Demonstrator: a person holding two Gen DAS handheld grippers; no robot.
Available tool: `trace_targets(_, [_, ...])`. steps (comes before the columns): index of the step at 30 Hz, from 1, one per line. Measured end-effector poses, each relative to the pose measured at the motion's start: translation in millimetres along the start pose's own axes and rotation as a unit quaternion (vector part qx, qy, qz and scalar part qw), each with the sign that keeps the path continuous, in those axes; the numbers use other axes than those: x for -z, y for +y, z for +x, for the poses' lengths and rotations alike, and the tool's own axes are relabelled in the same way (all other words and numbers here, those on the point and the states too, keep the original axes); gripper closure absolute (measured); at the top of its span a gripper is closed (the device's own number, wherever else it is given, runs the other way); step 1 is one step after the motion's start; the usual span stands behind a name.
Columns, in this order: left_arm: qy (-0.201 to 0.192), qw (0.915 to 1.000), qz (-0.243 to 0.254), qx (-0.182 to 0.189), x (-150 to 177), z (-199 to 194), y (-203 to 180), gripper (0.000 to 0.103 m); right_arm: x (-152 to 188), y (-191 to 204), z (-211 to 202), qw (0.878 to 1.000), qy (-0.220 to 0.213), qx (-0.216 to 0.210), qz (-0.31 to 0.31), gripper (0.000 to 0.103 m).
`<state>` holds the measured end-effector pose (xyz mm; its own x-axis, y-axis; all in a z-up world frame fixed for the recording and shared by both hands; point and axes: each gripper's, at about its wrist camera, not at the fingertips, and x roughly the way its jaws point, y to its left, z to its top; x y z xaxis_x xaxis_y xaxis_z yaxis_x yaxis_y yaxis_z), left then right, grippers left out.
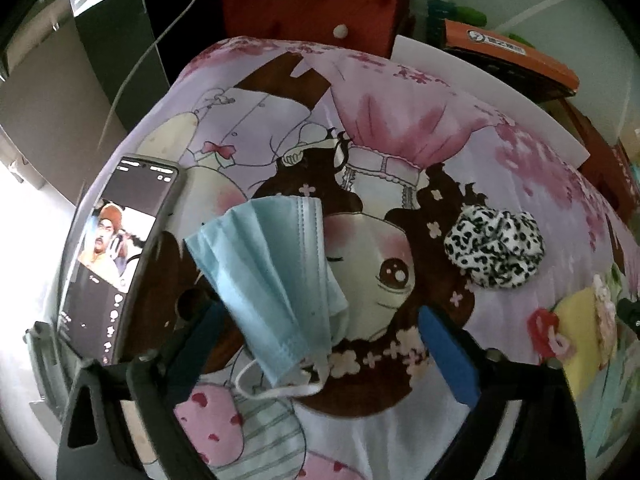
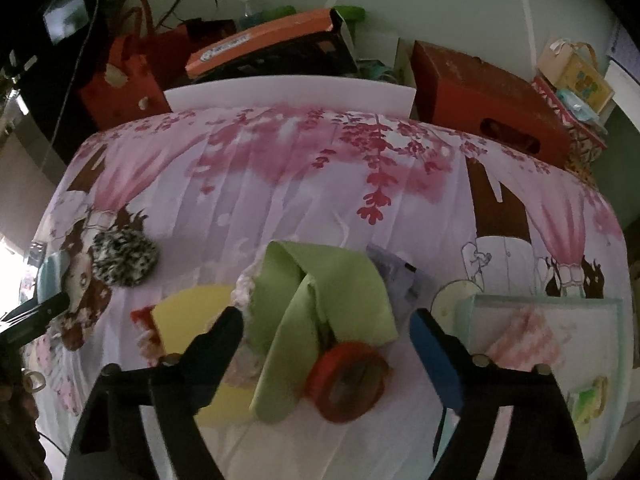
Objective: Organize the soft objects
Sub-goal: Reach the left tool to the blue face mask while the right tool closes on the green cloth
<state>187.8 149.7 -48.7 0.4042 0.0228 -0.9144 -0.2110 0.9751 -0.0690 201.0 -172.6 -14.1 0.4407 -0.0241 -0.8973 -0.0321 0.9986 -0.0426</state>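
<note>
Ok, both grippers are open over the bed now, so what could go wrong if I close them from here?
The left gripper straddles the blue face mask; its ear loop trails loose and may snag. The phone lies just beside the left finger and could get nudged. The right gripper sits over the green cloth with a red tape roll against it, so it may grab both.

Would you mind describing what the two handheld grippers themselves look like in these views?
Both are black frames with angular arms, triangular cut-outs and small metal bolts at the finger joints. The left gripper carries blue pads on the inner faces of its fingers. On the right gripper, one finger shows a blue pad, while the other finger looks dark. No cables, markings or sleeves are visible.
</note>
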Motion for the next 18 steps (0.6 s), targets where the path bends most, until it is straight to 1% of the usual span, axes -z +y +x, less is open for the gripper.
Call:
trace_targets(1, [0.003, 1.0, -0.003, -0.001, -1, 4, 1, 0.022, -1, -1, 3, 1.0, 0.002, 0.001, 0.0, 0.024])
trace_targets(2, [0.006, 1.0, -0.006, -0.003, -2, 6, 2, 0.023, -3, -2, 7, 1.0, 0.005, 0.001, -0.001, 0.025])
trace_targets(4, [0.008, 0.9999, -0.008, -0.007, -3, 11, 2, 0.023, -5, -3, 13, 1.0, 0.008, -0.001, -0.001, 0.032])
trace_targets(5, [0.007, 0.9999, -0.009, -0.007, -3, 12, 3, 0.025, -5, -4, 16, 1.0, 0.01, 0.0, -0.001, 0.033])
trace_targets(7, [0.007, 0.9998, -0.012, -0.012, -4, 15, 3, 0.03, -6, -4, 22, 1.0, 0.015, -0.001, -0.002, 0.044])
trace_targets(8, [0.006, 0.9998, -0.014, -0.016, -5, 16, 3, 0.031, -6, -5, 24, 1.0, 0.017, -0.001, -0.002, 0.045])
trace_targets(9, [0.005, 0.9997, -0.016, -0.017, -5, 17, 4, 0.032, -7, -5, 26, 1.0, 0.018, -0.002, -0.003, 0.048])
trace_targets(11, [0.002, 0.9996, -0.017, -0.022, -6, 18, 3, 0.04, -7, -5, 30, 1.0, 0.02, -0.001, -0.004, 0.052])
trace_targets(13, [-0.001, 0.9995, -0.018, -0.027, -8, 19, 4, 0.045, -8, -6, 31, 1.0, 0.018, 0.0, -0.005, 0.061])
trace_targets(14, [-0.002, 0.9994, -0.018, -0.028, -7, 20, 4, 0.05, -9, -6, 31, 1.0, 0.017, 0.0, -0.006, 0.064])
trace_targets(15, [-0.005, 0.9994, -0.019, -0.03, -7, 20, 4, 0.052, -10, -6, 32, 1.0, 0.016, 0.0, -0.006, 0.069])
trace_targets(17, [-0.008, 0.9991, -0.022, -0.035, -8, 20, 6, 0.065, -11, -8, 32, 1.0, 0.014, 0.001, -0.005, 0.075])
trace_targets(18, [-0.009, 0.9991, -0.023, -0.035, -9, 20, 7, 0.067, -11, -9, 32, 1.0, 0.013, 0.0, -0.003, 0.08])
